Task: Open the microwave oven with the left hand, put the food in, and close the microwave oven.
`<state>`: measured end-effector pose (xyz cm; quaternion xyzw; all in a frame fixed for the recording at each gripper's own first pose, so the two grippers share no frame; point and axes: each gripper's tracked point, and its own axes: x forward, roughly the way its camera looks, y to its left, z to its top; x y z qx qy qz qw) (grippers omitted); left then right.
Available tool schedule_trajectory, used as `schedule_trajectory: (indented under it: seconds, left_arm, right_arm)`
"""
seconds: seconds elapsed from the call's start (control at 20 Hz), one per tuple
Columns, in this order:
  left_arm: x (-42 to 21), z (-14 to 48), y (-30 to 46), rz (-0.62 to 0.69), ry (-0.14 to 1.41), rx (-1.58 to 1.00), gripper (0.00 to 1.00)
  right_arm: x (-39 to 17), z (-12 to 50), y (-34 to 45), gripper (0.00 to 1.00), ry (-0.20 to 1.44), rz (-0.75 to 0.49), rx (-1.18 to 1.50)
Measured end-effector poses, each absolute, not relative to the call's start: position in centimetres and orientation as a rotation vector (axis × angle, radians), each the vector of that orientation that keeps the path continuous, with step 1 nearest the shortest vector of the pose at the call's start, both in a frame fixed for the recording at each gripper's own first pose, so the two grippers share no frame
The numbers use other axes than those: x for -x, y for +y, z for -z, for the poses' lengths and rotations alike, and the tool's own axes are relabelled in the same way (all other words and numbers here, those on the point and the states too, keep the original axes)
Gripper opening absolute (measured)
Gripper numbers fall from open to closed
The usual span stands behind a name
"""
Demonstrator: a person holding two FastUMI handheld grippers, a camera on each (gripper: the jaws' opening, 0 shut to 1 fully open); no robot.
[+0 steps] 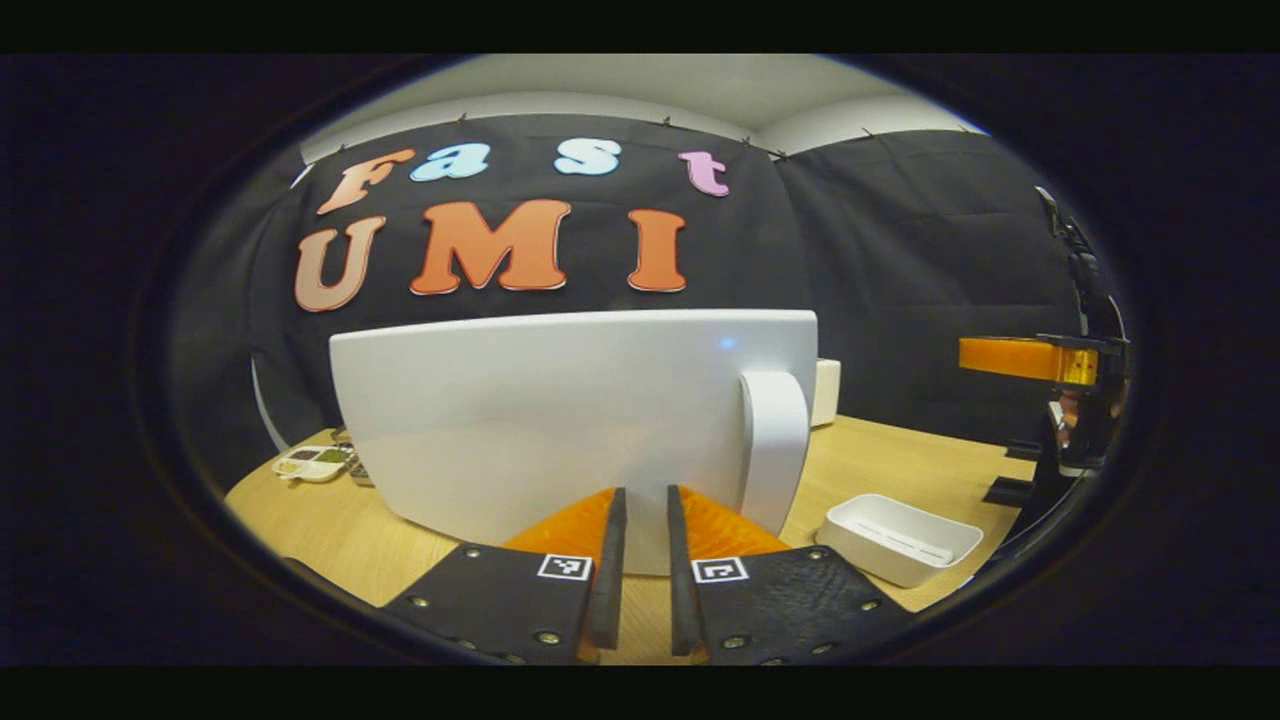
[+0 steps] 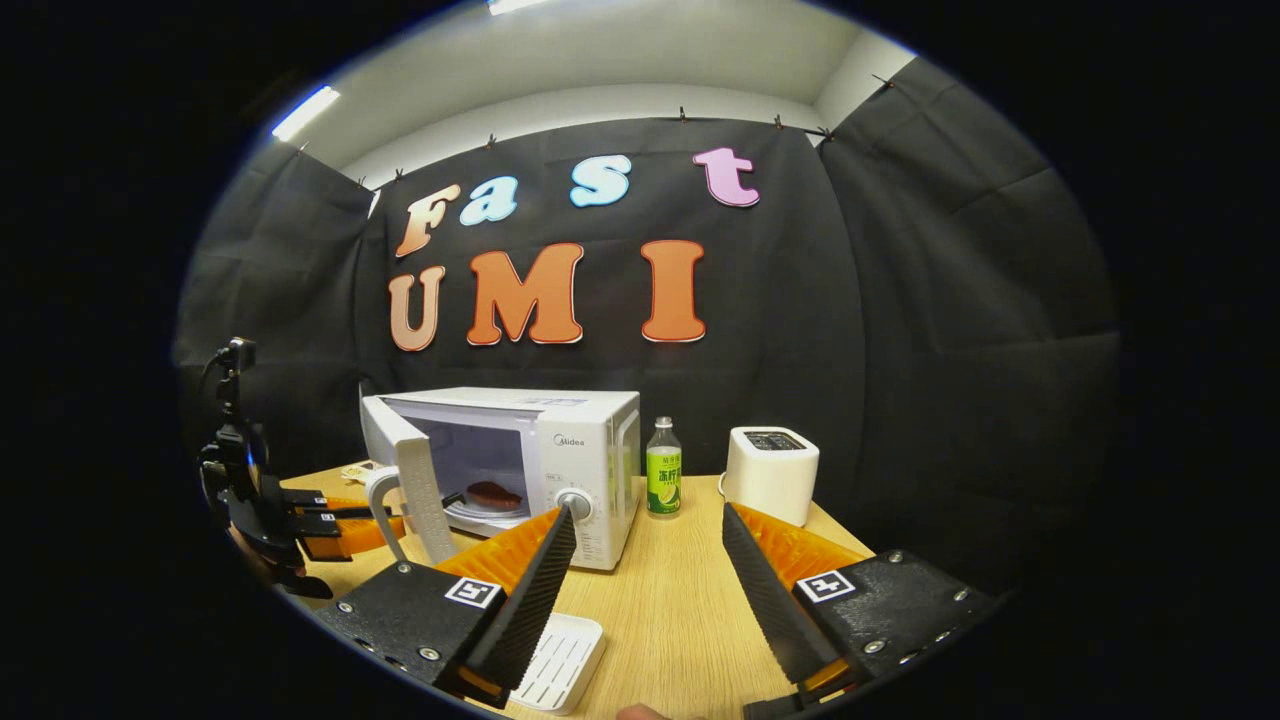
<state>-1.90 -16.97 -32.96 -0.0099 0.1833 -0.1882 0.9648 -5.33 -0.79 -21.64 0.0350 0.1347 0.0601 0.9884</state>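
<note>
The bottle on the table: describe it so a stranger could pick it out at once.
Find the white microwave on the wooden table, its door hanging open. Just right of it, before the white toaster, stands the bottle. It is the one clear, upright thing there, with a green label among white appliances.

Microwave's on the table with its door swung open

In the right gripper view the microwave (image 2: 530, 470) sits on the table (image 2: 670, 600) with food (image 2: 493, 494) inside, door (image 2: 405, 480) hanging open on its left. Bottle (image 2: 663, 481) just right of it, toaster (image 2: 770, 473) further right, tray (image 2: 560, 662) in front near the edge.
</note>
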Motion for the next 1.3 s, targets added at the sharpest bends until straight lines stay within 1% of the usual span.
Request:
schedule_trajectory:
  seconds: [0.05,0.1,0.15,0.2,0.25,0.45,0.85,0.9,1.05,1.1,1.15,1.3]
  left_arm:
    - [1.4,33.2,-17.3,0.38,0.375,0.027,0.21]
    - [0.7,33.4,-17.6,0.376,0.381,0.031,0.14]
    - [0.1,33.9,-17.9,0.369,0.391,0.039,0.14]
    - [-0.3,34.4,-18.2,0.363,0.405,0.048,0.12]
    - [-0.5,34.8,-18.6,0.363,0.415,0.056,0.11]
    - [-2.5,36.0,-19.5,0.35,0.436,0.064,0.12]
    - [-6.5,38.0,-20.6,0.303,0.454,0.057,0.11]
    - [-7.0,38.2,-20.7,0.297,0.452,0.054,0.12]
    - [-7.9,38.8,-20.7,0.274,0.462,0.048,0.12]
    - [-7.8,38.8,-20.9,0.273,0.457,0.048,0.1]
    - [-7.9,38.9,-20.8,0.27,0.455,0.045,0.12]
    - [-8.4,39.0,-20.3,0.25,0.447,0.028,0.08]
  right_arm:
    - [5.3,21.8,-0.8,0.92,0.275,-0.12,-0.069]
    - [5.3,22.1,-0.9,0.92,0.281,-0.119,-0.067]
    - [5.4,22.3,-1.0,0.92,0.288,-0.119,-0.065]
    - [5.5,22.4,-1.1,0.92,0.292,-0.12,-0.062]
    - [5.6,22.5,-1.0,0.92,0.292,-0.124,-0.06]
    - [5.7,22.6,-1.4,0.92,0.297,-0.123,-0.06]
    - [5.4,23.0,-2.2,0.92,0.306,-0.103,-0.065]
    - [5.3,23.2,-2.3,0.92,0.308,-0.1,-0.066]
    - [5.0,23.3,-2.4,0.92,0.312,-0.096,-0.066]
    - [4.9,23.4,-2.5,0.92,0.313,-0.095,-0.065]
    - [4.8,23.5,-2.6,0.92,0.313,-0.093,-0.065]
    - [4.4,23.5,-2.5,0.92,0.316,-0.09,-0.075]
